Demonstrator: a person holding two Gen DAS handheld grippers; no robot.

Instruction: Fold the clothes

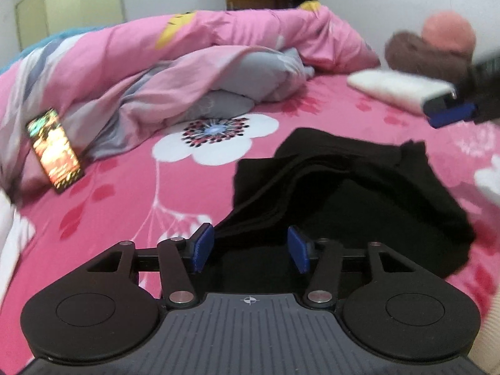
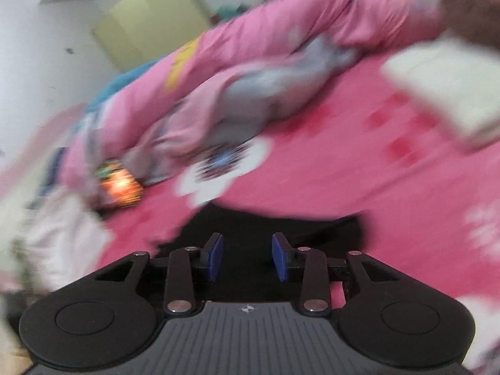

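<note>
— Two tongs, both gaping, nothing held. Phone [image 1: 55, 151] far left on bed [image 1: 125, 200].
— Left tongs [image 1: 250, 248]?
— Straddling black garment [image 1: 359, 193] mid-bed, prob. lining up a grab.
— Right tongs [image 2: 247, 256]?
— Over its edge; view's blurred.

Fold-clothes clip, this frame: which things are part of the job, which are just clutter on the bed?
Job:
- black garment, crumpled on the bed sheet
- left gripper, jaws open over the garment's edge
- right gripper, jaws open above it
- folded white item, probably done already

Clutter:
- phone, screen lit
- pink quilt
- brown and pink plush things
</note>
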